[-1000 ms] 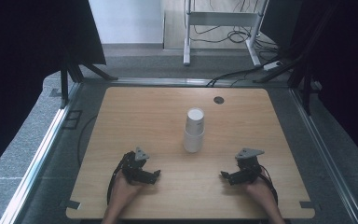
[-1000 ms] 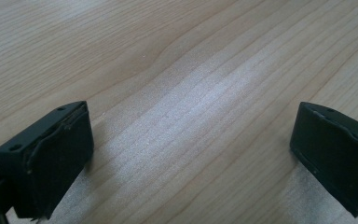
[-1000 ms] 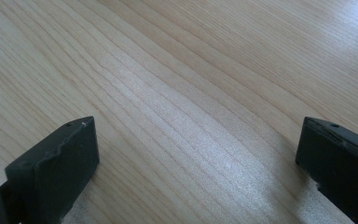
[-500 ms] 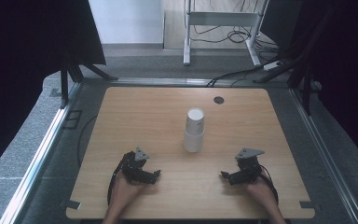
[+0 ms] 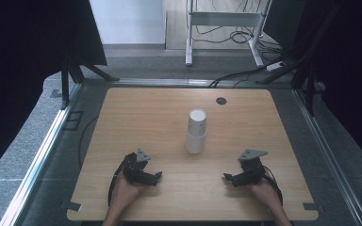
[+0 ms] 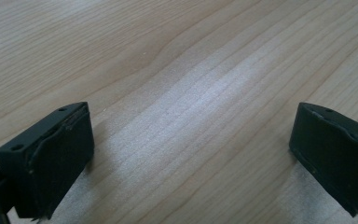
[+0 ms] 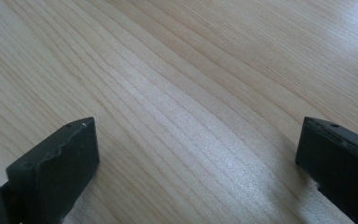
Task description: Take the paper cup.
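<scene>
The cup stack (image 5: 196,131) stands upright mid-table, dead between the two, ahead and inward of both the left gripper (image 5: 152,177) and right gripper (image 5: 231,179), roughly equally near, both jaws wide apart and holding nothing, resting low on the table (image 5: 136,113).

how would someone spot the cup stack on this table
Start from the wooden table. Near its middle, ahead of and between the left gripper and right gripper, stands a stack of white paper cups. It is the only upright white thing there.

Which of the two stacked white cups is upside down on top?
The upper cup, its flat base facing up, sits inverted over the lower cup on the table.
</scene>
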Tool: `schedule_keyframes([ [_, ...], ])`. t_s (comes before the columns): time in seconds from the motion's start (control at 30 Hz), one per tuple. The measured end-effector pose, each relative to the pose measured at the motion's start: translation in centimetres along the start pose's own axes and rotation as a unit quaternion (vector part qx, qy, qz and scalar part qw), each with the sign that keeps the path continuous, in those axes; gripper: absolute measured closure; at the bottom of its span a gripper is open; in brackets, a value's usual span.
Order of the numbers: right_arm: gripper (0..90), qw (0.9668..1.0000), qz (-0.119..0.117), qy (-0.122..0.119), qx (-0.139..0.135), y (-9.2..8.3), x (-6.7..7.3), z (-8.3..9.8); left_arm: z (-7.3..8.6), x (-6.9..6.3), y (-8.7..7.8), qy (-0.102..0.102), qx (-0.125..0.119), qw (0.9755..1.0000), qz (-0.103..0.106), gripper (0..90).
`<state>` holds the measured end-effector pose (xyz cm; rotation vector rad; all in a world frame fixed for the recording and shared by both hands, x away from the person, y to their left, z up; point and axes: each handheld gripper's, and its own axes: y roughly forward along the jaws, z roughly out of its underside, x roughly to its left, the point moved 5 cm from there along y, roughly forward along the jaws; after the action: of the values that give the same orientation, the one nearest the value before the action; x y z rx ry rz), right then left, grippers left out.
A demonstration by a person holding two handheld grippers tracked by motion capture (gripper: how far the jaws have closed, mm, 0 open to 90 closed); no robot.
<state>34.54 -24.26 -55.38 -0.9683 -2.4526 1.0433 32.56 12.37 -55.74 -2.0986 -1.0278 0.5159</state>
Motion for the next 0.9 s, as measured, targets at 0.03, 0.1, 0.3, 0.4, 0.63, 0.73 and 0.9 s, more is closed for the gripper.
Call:
schedule_keyframes([
  [0.03, 0.2, 1.0, 0.001, -0.002, 0.001, 0.0, 0.0, 0.0, 0.0, 0.1, 0.0, 0.0, 0.0, 1.0, -0.003, 0.0],
  [0.1, 0.5, 1.0, -0.001, -0.002, 0.003, -0.1, 0.0, -0.1, 0.0, 0.1, -0.1, 0.003, 0.0, 1.0, -0.006, 0.0],
  [0.3, 0.7, 1.0, -0.004, -0.005, 0.003, -0.4, 0.0, -0.3, -0.4, 0.2, -0.5, 0.008, -0.008, 0.9999, -0.004, 0.0],
  [0.4, 0.6, 1.0, -0.006, -0.007, -0.001, -0.6, 0.1, -0.6, -0.6, 0.1, -0.8, 0.013, -0.014, 0.9998, -0.003, 0.0],
  [0.63, 1.0, 0.9999, -0.012, -0.003, -0.008, -1.3, 0.0, -1.1, -1.4, 0.0, -1.3, 0.02, -0.031, 0.9993, 0.007, 1.2],
  [0.73, 1.0, 0.9998, -0.014, -0.005, -0.01, -1.6, -0.1, -1.5, -1.7, -0.1, -1.5, 0.021, -0.036, 0.9991, 0.012, 1.2],
  [0.9, 1.0, 0.9998, -0.018, -0.005, -0.013, -1.8, 0.0, -1.9, -2.2, -0.1, -1.7, 0.026, -0.041, 0.9987, 0.016, 1.3],
])
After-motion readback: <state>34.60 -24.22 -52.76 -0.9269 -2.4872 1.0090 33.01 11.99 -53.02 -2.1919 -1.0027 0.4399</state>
